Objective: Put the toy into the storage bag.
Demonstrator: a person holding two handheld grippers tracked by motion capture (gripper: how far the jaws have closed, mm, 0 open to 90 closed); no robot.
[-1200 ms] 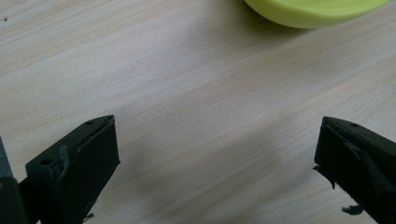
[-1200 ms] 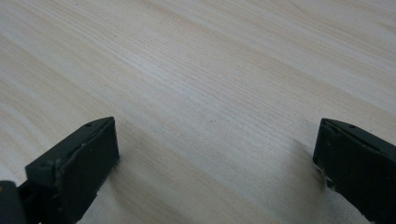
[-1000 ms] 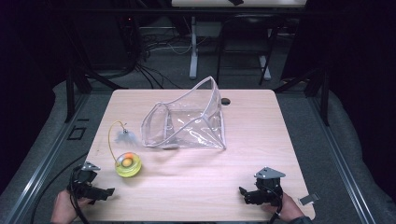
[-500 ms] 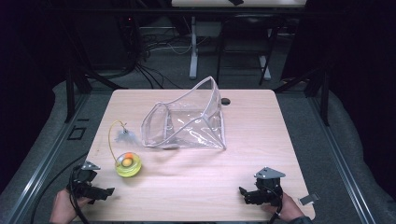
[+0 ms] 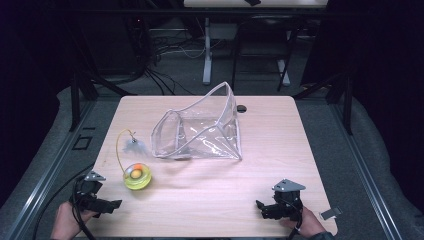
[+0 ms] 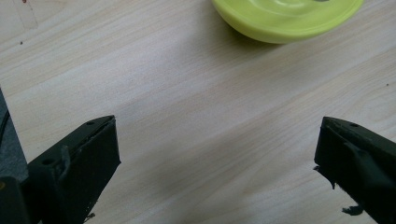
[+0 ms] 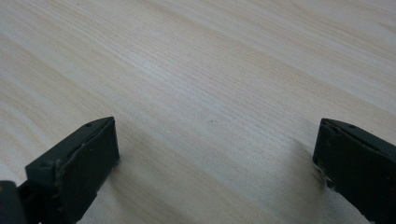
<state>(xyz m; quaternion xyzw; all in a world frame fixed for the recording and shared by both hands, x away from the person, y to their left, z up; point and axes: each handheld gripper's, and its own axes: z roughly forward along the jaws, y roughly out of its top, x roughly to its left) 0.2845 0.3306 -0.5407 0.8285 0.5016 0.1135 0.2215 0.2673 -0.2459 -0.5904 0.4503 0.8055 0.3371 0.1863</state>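
Observation:
A clear plastic zip pouch (image 5: 202, 130) stands open in the middle of the wooden table (image 5: 280, 150). To its left sits a yellow-green round toy (image 5: 136, 176) with an orange ball inside and a thin yellow wire carrying a feather (image 5: 133, 145). My left gripper (image 5: 107, 204) rests at the near left corner, open, jaws wide apart over bare wood. The toy's yellow-green rim (image 6: 285, 18) lies just ahead of it. At the near right, my right gripper (image 5: 262, 210) is open too, with nothing between its jaws.
A small dark round grommet (image 5: 242, 108) sits at the table's far edge behind the pouch. A grey tag (image 5: 330, 214) lies off the table's near right corner. Dark floor, cables and desk legs lie beyond the table.

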